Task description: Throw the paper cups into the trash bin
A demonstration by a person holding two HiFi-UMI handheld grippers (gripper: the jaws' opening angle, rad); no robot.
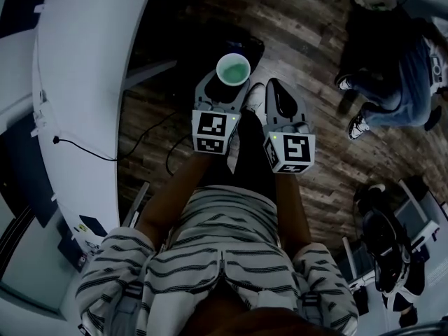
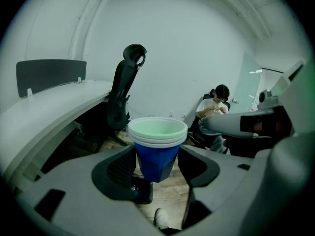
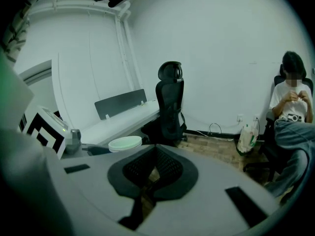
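Note:
A stack of blue paper cups (image 2: 157, 149) with white rims stands upright between the jaws of my left gripper (image 2: 156, 165), which is shut on it from both sides. From above the top cup (image 1: 232, 69) shows a pale green inside, held over the wood floor in front of my left gripper (image 1: 222, 93). Just to its right, my right gripper (image 1: 281, 98) is shut with nothing in it; its jaws (image 3: 155, 170) meet in the right gripper view. The cup rim (image 3: 125, 143) shows there at the left. Under the cups lies a dark object (image 1: 245, 47) that I cannot identify.
A curved white desk (image 1: 84, 82) runs along the left. A black office chair (image 3: 170, 102) stands by the wall. A person (image 1: 392, 68) sits at the right, with a white bag (image 3: 247, 137) beside them. A cable (image 1: 147, 128) lies on the floor.

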